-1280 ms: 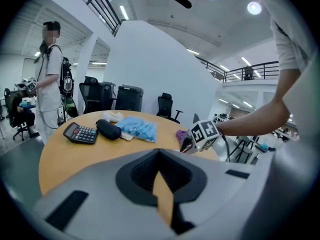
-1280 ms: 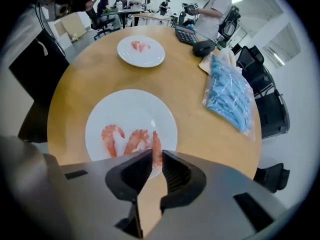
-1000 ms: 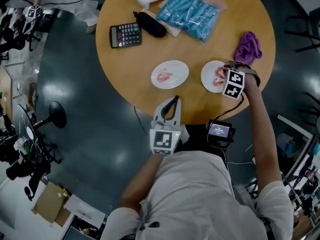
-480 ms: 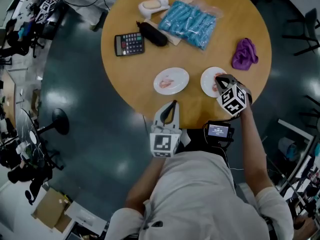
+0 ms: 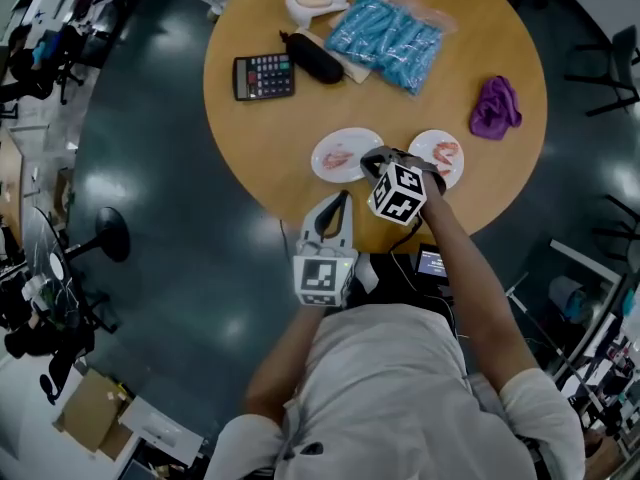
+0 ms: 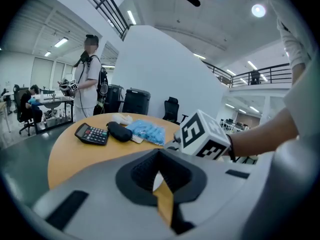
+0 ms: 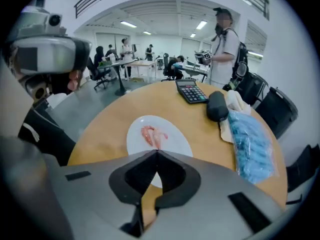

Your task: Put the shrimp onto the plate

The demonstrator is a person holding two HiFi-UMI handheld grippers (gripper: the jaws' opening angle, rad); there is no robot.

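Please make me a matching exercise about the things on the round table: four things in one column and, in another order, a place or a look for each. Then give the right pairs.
Things:
1. calculator
2. black pouch
3. blue bag
4. purple cloth

Descriptions:
A. crumpled, alone near the right edge of the table in the head view
B. wrapped in clear plastic, at the far side
C. flat, with rows of keys, at the left
D. long and dark, lying between two other listed things

Pairs: 1-C; 2-D; 3-B; 4-A
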